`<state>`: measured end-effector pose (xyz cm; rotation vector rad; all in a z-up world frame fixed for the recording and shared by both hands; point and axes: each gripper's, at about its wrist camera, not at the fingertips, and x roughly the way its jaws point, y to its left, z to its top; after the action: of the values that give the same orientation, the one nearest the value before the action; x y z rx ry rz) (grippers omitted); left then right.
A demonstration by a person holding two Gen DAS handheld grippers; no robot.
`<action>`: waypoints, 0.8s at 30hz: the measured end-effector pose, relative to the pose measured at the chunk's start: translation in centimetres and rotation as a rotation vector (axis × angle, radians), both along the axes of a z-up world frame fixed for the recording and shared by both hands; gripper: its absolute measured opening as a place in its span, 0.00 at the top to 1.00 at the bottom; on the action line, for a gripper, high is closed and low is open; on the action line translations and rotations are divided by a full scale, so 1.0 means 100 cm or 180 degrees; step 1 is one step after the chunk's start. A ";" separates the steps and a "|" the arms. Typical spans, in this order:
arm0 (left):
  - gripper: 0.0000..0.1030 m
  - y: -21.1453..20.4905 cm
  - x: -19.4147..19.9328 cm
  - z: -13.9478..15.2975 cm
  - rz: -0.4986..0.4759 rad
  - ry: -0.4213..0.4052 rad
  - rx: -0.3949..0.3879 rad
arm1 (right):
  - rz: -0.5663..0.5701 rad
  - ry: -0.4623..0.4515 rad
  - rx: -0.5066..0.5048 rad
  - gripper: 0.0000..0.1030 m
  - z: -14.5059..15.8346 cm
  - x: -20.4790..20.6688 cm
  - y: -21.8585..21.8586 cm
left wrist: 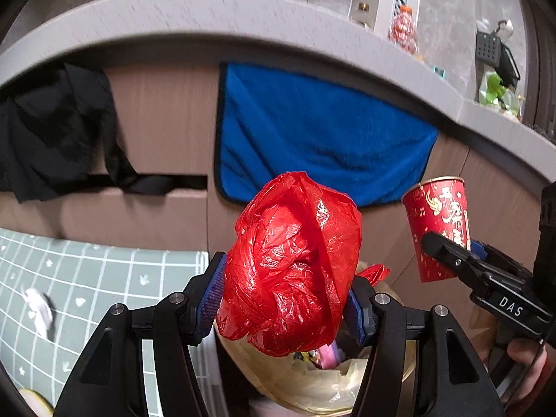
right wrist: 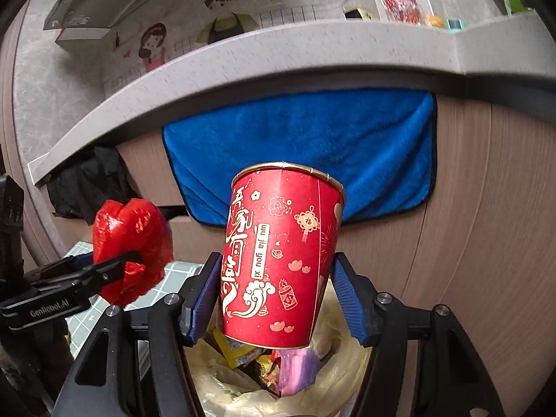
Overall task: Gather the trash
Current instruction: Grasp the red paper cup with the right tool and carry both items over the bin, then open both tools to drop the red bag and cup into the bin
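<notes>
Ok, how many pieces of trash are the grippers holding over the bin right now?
2: a crumpled red plastic bag in the left gripper, and a red paper cup in the right gripper.

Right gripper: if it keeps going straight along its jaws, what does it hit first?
Likely the blue towel hanging on the cabinet front below the countertop. The right gripper, shut on the red paper cup, aims at it over the lined trash bin. Depth is unclear.

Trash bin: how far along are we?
Done: wrappers already lie in the lined trash bin. In hand: the left gripper clamps a red plastic bag, the right gripper a red paper cup, both above the bin. Left: releasing both.
</notes>
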<state>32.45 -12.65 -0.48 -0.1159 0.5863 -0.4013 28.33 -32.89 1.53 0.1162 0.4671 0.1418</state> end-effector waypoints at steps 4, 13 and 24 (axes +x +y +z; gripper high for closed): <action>0.42 -0.006 0.008 -0.015 -0.0003 0.0104 0.0019 | 0.0005 0.0114 0.0065 0.42 -0.011 0.008 -0.006; 0.41 -0.010 0.029 -0.034 -0.0131 0.0313 -0.0066 | 0.0045 0.0340 0.0094 0.40 -0.038 0.024 -0.005; 0.18 0.023 0.045 -0.019 -0.0103 0.0451 -0.0366 | -0.0043 0.0506 0.0134 0.33 -0.054 0.035 -0.008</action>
<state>36.91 -10.37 -2.37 -0.2467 0.7055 -0.4608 31.83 -33.66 -3.90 0.1726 0.6219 0.1295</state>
